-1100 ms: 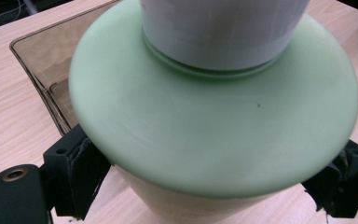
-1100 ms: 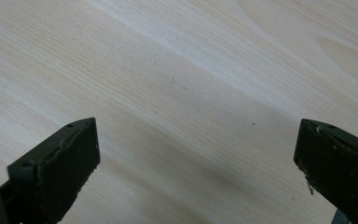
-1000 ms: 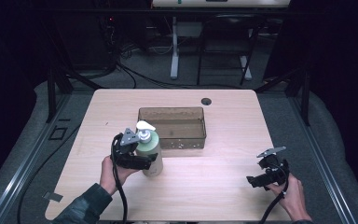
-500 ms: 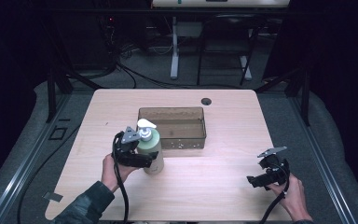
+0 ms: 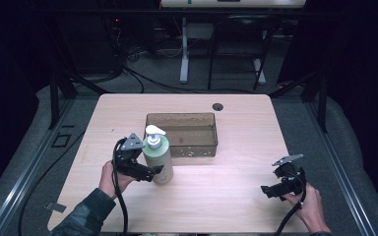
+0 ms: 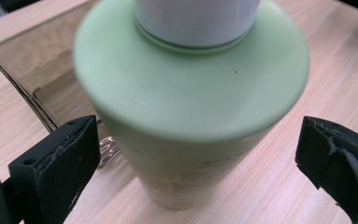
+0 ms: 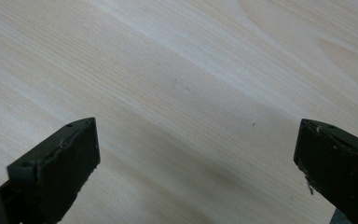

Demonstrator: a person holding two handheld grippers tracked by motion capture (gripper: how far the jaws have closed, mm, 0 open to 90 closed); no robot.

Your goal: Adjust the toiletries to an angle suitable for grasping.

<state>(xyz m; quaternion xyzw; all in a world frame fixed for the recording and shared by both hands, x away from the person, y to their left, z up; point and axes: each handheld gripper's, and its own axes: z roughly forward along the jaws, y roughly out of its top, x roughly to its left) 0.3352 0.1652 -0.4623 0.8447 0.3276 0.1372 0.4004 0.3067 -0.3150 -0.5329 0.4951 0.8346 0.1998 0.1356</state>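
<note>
Your left claw (image 5: 153,173) is held low at the left with jaws spread wide. Your right claw (image 5: 271,189) rests low at the far right, jaws also wide apart, hand (image 5: 309,205) gripping behind.

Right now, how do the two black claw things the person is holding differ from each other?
The left gripper has its jaws spread on either side of a green pump bottle standing beside the brown tray; the right gripper has only bare table between its jaws. The left one sits near the table's middle, while the right one is near the table's front right corner. Both are open and hand-held, with trailing cables.
</note>
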